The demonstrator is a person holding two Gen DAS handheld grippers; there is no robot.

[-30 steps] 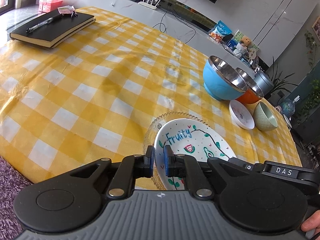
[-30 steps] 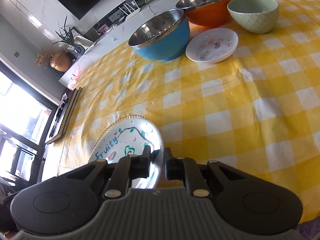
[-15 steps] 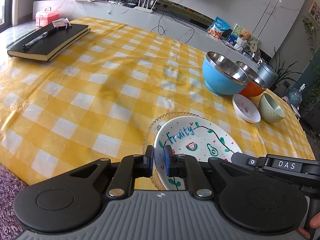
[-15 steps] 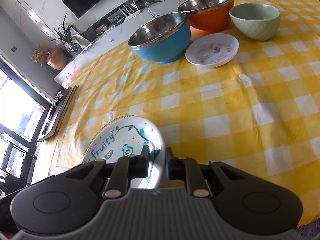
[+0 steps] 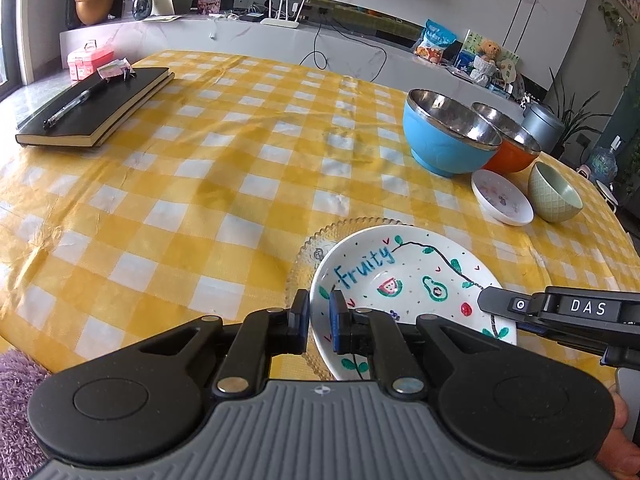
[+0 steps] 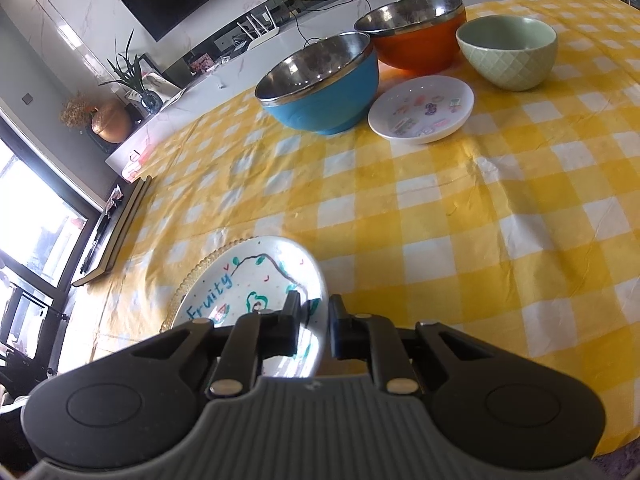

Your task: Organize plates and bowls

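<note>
A white "Fruity" plate (image 5: 404,280) rests on a clear glass plate (image 5: 316,252) near the table's front edge. My left gripper (image 5: 319,316) is shut on the white plate's left rim. My right gripper (image 6: 314,322) is shut on its right rim (image 6: 316,308); the right gripper also shows in the left wrist view (image 5: 560,312). Farther back stand a blue steel bowl (image 5: 444,136), an orange steel bowl (image 5: 510,146), a small white dish (image 5: 502,202) and a green ceramic bowl (image 5: 554,194). They also show in the right wrist view: blue bowl (image 6: 320,88), orange bowl (image 6: 416,36), dish (image 6: 422,110), green bowl (image 6: 508,54).
The table has a yellow checked cloth (image 5: 200,184). A black notebook (image 5: 100,108) with a pen on it lies at the far left. A purple rug (image 5: 16,392) is on the floor at the lower left. A low cabinet with clutter runs behind the table.
Both views have pulled back and risen a little with the white plate held between the grippers; the plate sits slightly higher over the glass plate. The bowls have not moved.
</note>
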